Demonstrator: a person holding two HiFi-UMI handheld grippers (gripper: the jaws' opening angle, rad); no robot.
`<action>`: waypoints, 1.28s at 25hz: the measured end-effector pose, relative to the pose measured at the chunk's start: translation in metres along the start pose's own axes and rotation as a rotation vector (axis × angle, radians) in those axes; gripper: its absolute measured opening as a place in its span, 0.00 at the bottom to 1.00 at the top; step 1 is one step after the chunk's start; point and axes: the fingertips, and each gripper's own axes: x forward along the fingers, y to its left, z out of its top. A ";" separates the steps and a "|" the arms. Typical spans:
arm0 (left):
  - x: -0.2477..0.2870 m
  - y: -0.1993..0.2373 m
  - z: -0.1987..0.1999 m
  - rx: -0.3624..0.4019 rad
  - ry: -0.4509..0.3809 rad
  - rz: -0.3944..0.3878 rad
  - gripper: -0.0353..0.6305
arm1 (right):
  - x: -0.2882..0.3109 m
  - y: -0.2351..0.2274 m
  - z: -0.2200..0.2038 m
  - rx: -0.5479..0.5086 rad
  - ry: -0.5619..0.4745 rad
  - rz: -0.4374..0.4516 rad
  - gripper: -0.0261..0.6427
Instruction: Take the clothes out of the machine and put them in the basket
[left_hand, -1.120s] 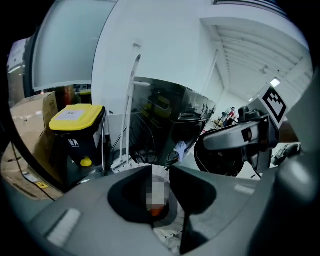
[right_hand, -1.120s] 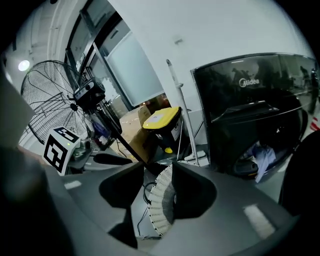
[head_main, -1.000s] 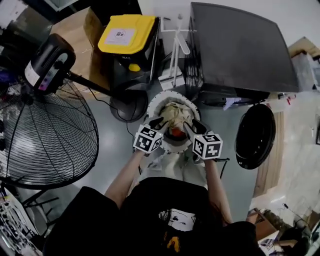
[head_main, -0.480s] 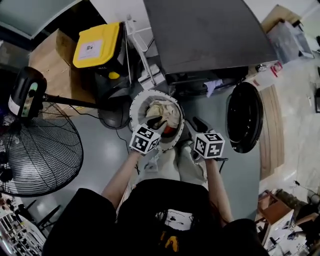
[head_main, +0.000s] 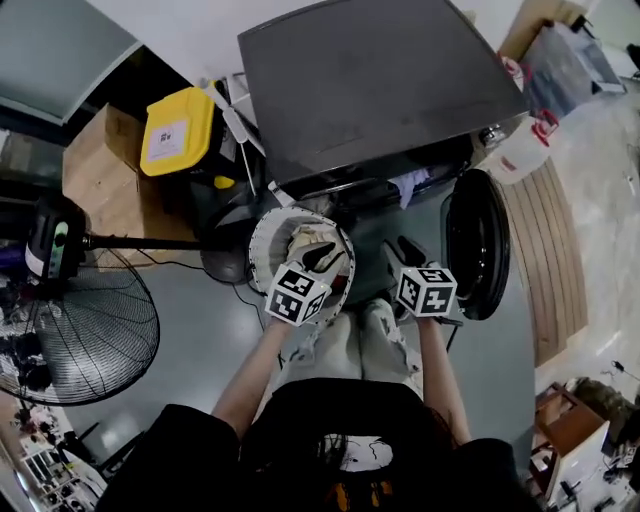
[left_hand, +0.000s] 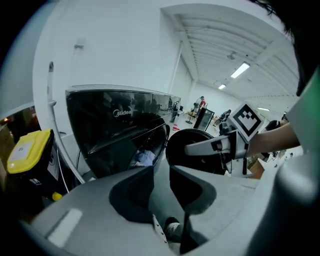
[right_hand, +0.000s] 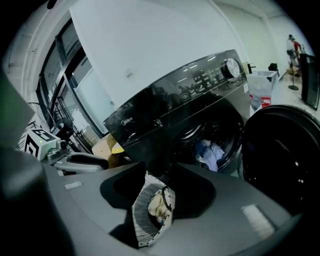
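Smooth grey floor (head_main: 200, 325); glossy black boxy washing machine (head_main: 370, 90) ahead. My left tongs (head_main: 322, 257) gape empty above the round white slatted basket (head_main: 256, 262); right tongs (head_main: 408, 250), empty, just been closing slightly, jaws apart

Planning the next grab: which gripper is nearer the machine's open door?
Right. The right gripper hangs just left of the door in the head view; the left gripper is farther off, over the basket.
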 end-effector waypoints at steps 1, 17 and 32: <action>0.006 -0.003 0.006 0.004 0.001 -0.003 0.21 | 0.001 -0.009 0.003 0.004 -0.005 -0.008 0.30; 0.095 -0.024 0.061 0.092 0.041 -0.095 0.21 | 0.044 -0.112 0.003 0.054 -0.023 -0.121 0.27; 0.181 -0.004 0.009 0.296 0.167 -0.220 0.21 | 0.126 -0.202 -0.023 0.086 -0.113 -0.239 0.25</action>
